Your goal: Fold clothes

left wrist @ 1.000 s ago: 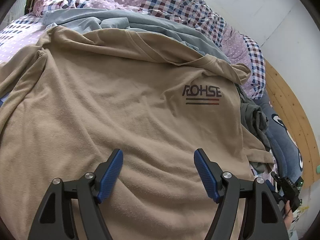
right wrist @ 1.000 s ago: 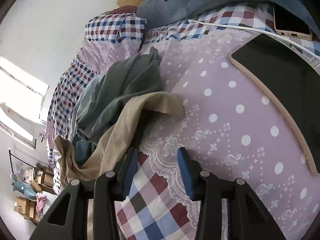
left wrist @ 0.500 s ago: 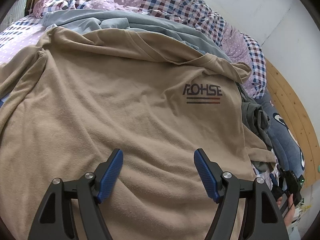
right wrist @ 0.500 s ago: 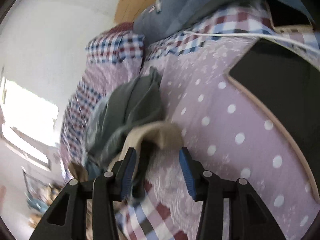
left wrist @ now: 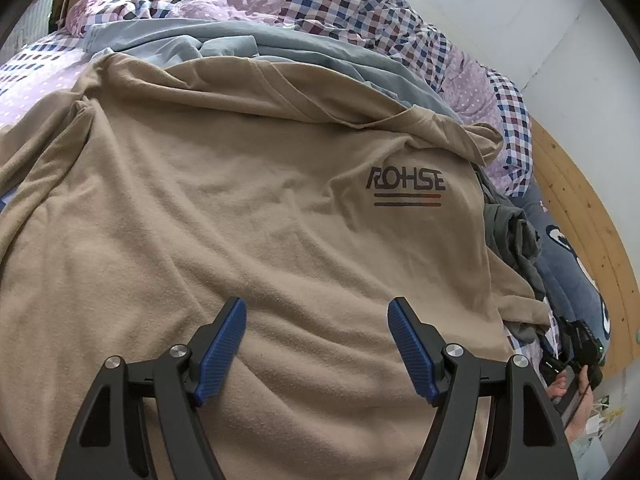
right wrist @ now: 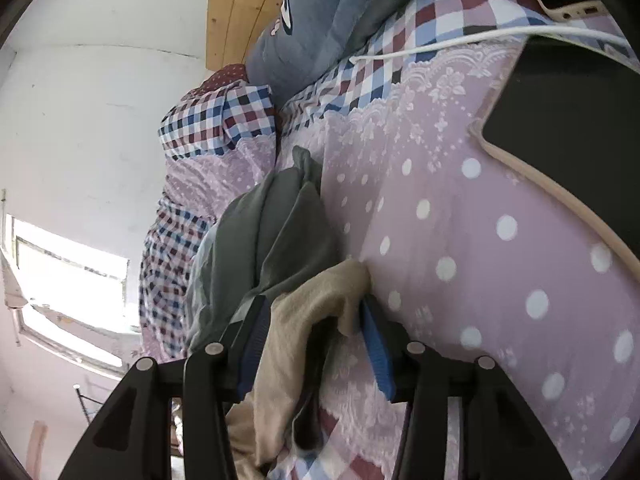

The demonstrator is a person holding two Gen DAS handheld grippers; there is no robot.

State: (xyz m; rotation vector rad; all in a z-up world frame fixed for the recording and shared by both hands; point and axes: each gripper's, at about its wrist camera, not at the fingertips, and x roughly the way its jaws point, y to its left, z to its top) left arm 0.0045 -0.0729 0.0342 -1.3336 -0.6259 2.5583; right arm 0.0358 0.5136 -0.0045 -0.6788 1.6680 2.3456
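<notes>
While the tan T-shirt (left wrist: 248,208) is seen spread unfolded across the bed (right wrist: 460,240), filling mid-frame, the left hand-held gripper (left wrist: 316,344) is held agape above it. Its sleeve (right wrist: 320,300) (lower centre) sits between the parted, unclosed jaws of the right hand-held gripper (right wrist: 316,336). Every fold is judged outstanding.

A shirt (left wrist: 248,216) lies across the frame centre on the bed (left wrist: 36,72), with other clothes (left wrist: 516,236) beside its right edge.
</notes>
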